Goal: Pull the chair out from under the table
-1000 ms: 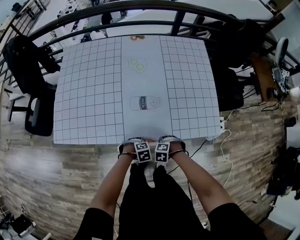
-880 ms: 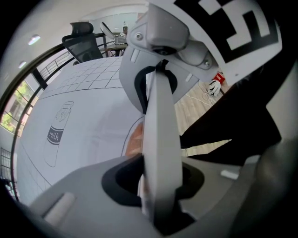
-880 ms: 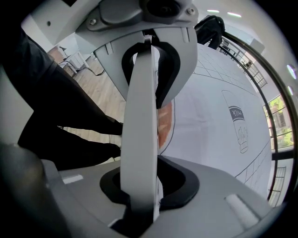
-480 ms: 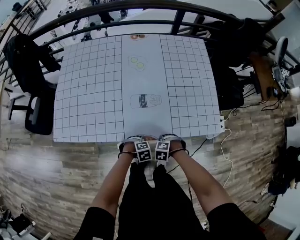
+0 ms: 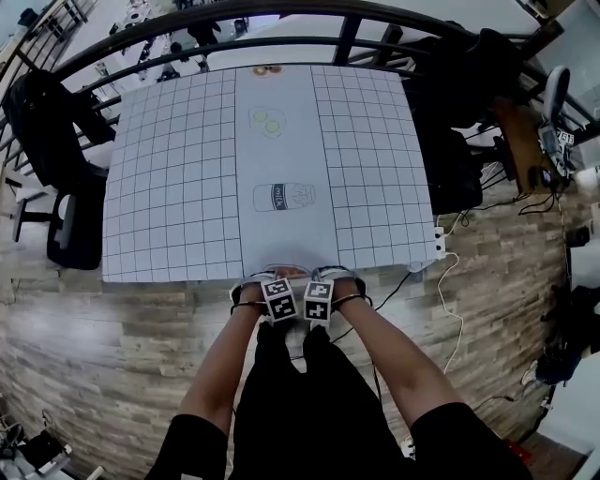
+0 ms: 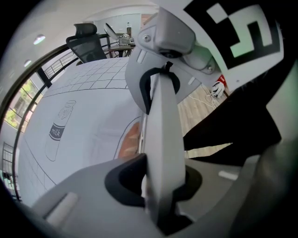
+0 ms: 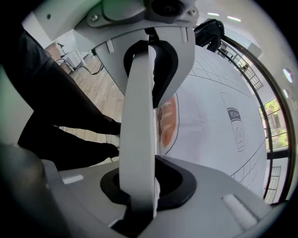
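Seen from above: at the bottom of the frame, the person's black-clad legs (image 5: 300,375) and two bare forearms (image 5: 225,366) reach up toward the near edge of a tabletop (image 5: 178,178). The left gripper (image 5: 265,287) and right gripper (image 5: 330,285) sit side by side at the middle of that edge, both pointing down, their marker cubes close together.

The hands have kept their place over the last second; the change is in the jaws. Both pairs have just been closing, with a slight easing at the end. Each gripper view now shows them narrow, with dark pads hugging a pale bar that runs from one gripper to the other. This looks to be the top rail of the chair (image 6: 163,125), tucked against the tabletop edge, with its seat hidden below. Both grips seem set. The pull toward the person has not begun and is likely the next step.

Beyond, the tabletop carries a grid cloth with a milk carton drawing (image 5: 286,197). A black office chair (image 5: 56,178) stands at the left, and a dark railing (image 5: 234,14) crosses the top.
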Demonstrator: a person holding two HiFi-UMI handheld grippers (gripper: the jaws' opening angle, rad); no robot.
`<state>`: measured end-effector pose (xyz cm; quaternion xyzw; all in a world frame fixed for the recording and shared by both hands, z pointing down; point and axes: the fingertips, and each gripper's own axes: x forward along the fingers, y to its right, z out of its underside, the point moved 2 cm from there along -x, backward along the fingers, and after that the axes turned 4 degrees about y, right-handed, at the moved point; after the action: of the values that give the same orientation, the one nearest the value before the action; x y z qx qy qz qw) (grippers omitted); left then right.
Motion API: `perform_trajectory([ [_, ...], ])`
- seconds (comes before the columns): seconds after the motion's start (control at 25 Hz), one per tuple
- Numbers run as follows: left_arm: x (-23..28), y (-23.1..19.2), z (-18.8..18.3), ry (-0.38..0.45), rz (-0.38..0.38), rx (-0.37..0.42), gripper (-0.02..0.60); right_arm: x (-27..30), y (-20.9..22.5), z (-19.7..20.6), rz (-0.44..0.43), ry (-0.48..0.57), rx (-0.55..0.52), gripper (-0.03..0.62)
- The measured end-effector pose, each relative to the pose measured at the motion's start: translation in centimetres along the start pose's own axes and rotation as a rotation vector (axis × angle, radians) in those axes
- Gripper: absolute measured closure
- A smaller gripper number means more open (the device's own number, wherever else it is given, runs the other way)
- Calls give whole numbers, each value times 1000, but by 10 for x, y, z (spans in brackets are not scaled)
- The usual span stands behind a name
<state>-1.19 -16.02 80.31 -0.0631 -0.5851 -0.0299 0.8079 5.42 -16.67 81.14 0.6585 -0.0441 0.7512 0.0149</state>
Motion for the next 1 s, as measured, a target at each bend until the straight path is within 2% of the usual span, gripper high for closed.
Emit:
perform_trajectory([
  [0.28,0,12,1,10,7,-14,495,-1,-12,-1,-6,-7,-12,525],
  [0.64,-2,27,4,10,32,11,494,-2,-29,-4,-24,-4,17,525],
  [1.0,-2,42,5,12,30,-12,494,-3,-42,-3,-33,-1,11,525],
])
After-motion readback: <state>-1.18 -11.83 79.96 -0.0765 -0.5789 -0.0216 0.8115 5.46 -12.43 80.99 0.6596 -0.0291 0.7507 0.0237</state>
